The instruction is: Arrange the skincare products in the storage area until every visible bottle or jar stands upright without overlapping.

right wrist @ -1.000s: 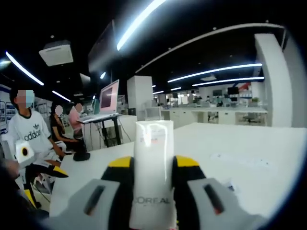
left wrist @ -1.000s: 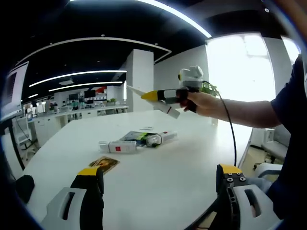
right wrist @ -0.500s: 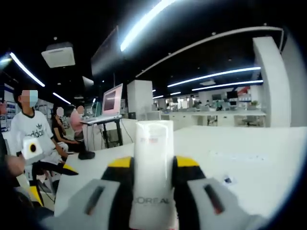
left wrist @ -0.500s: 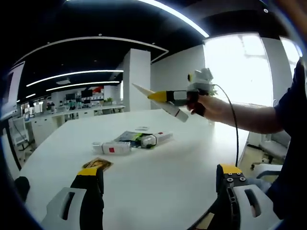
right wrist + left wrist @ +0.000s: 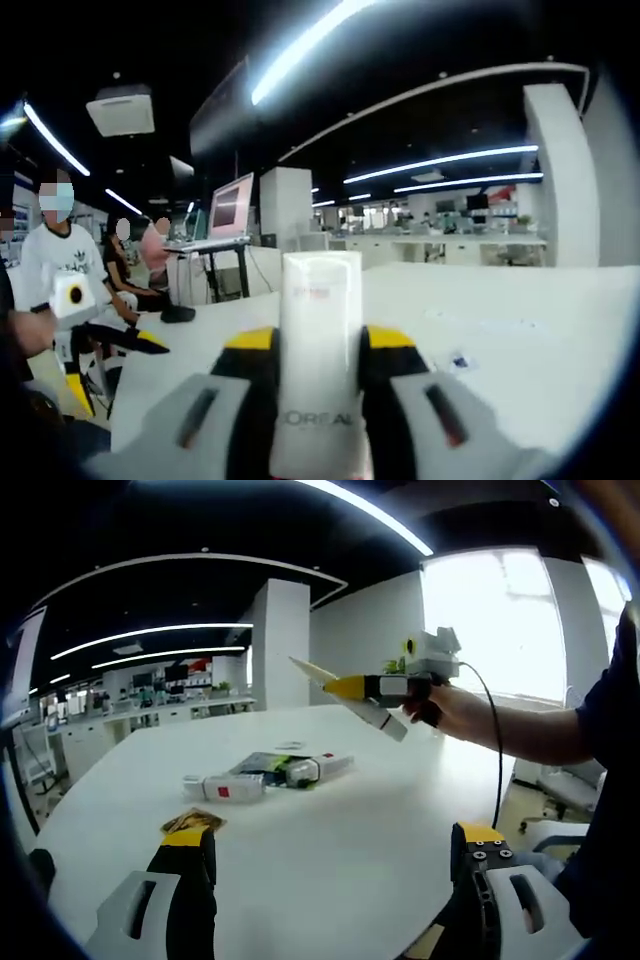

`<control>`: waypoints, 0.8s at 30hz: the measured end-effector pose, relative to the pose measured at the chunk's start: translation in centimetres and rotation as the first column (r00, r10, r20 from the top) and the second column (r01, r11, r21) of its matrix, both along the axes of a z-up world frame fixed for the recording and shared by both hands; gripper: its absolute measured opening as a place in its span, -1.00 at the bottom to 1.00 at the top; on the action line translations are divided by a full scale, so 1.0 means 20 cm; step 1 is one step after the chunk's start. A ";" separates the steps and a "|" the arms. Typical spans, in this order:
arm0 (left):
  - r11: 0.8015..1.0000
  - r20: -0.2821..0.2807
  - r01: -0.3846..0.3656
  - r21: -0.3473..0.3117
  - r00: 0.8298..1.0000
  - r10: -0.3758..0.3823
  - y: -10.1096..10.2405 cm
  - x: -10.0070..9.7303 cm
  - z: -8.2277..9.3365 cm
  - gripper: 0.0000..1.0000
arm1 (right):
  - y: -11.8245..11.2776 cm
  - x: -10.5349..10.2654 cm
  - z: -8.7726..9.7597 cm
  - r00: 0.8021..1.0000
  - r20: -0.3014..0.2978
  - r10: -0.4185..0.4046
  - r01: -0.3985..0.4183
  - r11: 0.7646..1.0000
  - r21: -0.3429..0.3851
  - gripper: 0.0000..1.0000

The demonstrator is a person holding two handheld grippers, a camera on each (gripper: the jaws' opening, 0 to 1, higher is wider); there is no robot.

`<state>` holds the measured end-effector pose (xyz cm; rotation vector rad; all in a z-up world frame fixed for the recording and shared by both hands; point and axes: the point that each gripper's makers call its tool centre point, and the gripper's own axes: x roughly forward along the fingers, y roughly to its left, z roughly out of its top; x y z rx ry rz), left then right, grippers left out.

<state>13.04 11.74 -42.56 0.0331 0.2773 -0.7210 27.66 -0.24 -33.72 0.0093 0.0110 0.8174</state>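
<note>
Right gripper (image 5: 318,345): jaws closed on a white L'Oréal tube (image 5: 319,340); the yellow-tipped jaws press its two sides, and the tube stands straight up between them with its flat end on top. In the left gripper view the same gripper (image 5: 352,687) appears at upper right, held in the air above the far part of the table by a person's hand (image 5: 447,702), with the tube (image 5: 350,697) pointing left and tilted down to the right.

Left gripper (image 5: 330,845): jaws spread wide apart, nothing between them, hovering above the near edge of the table.

Table (image 5: 330,810): large, white, round-edged, seen in both views.

Products on table: a cluster lies flat left of centre in the left gripper view. It includes a white tube with a red mark (image 5: 222,787) at the left and a white bottle (image 5: 318,769) at the right, both on their sides. A dark flat packet (image 5: 265,764) lies with them; whether the pieces touch or overlap cannot be told.

Small card (image 5: 192,821): brownish, flat on the table, nearer than the cluster and just beyond the left jaw tip.

Cable (image 5: 492,750): dark, hangs from the right gripper down past the person's forearm.

Background, right gripper view: a monitor (image 5: 231,205) on a stand at left; seated people (image 5: 110,265) at far left.
</note>
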 end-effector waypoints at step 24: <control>0.999 -0.009 0.038 -0.022 0.999 -0.038 -0.07 0.07 0.02 0.99 | -0.09 -0.12 -0.07 0.999 0.023 -0.030 0.029 0.999 0.024 -0.40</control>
